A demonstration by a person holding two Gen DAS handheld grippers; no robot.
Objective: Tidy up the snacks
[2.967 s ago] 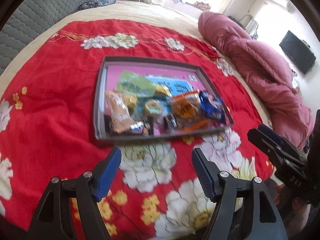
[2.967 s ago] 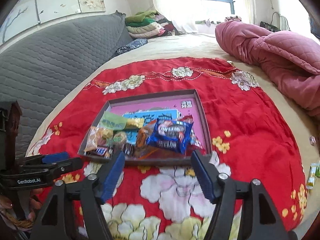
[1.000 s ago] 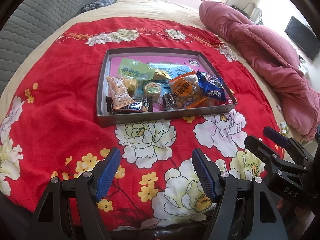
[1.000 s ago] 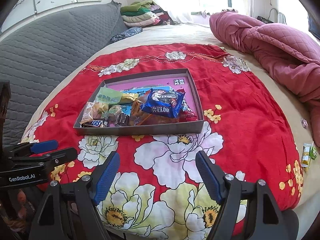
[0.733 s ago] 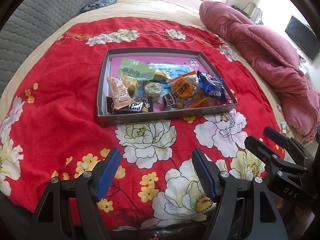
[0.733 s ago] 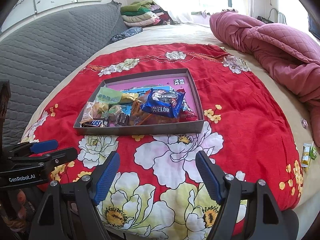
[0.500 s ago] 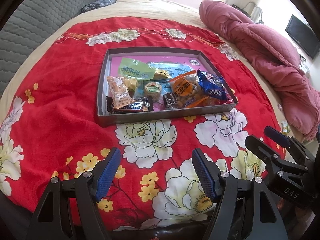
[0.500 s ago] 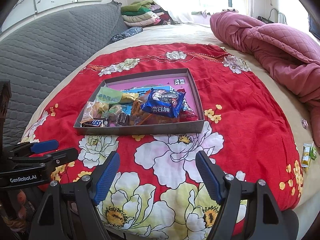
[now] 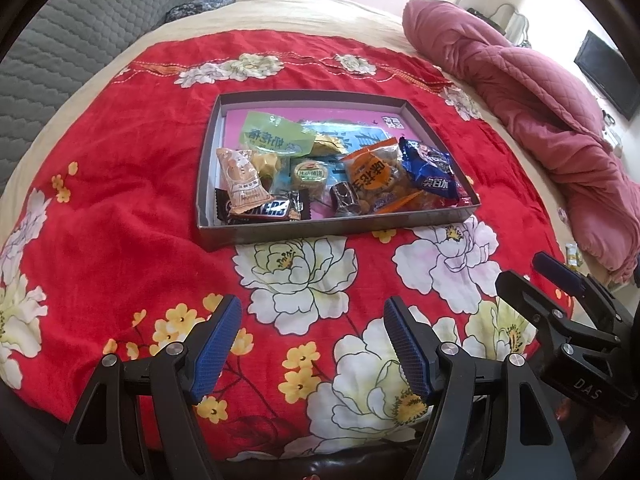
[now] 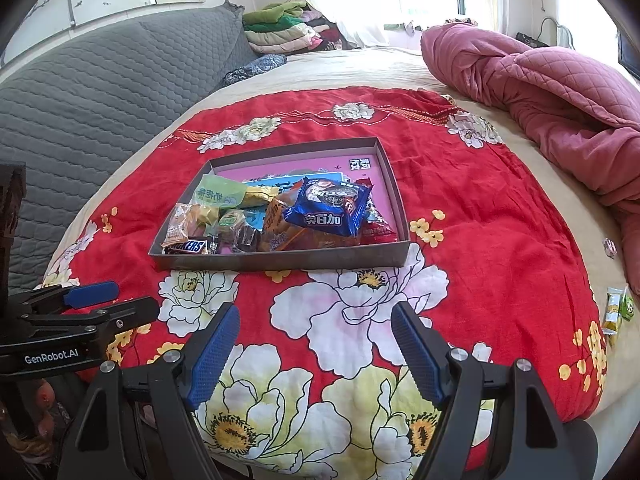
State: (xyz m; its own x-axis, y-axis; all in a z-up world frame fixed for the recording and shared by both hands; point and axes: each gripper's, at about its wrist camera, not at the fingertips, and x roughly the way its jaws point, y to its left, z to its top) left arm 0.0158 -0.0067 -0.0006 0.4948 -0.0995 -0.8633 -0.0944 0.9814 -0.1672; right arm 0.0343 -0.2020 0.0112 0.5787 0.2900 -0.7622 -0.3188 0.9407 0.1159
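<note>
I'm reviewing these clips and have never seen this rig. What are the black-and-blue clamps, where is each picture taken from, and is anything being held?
Each clamp is a hand-held two-finger gripper with its own fisheye camera looking along the fingers. One picture comes from the left gripper, one from the right gripper; each also shows the other at its edge. Both are open and hold nothing. Ahead, on a red floral blanket on a bed, sits a shallow grey tray of wrapped snacks, including a Snickers bar and a blue cookie packet. Two small packets lie off the blanket.
</note>
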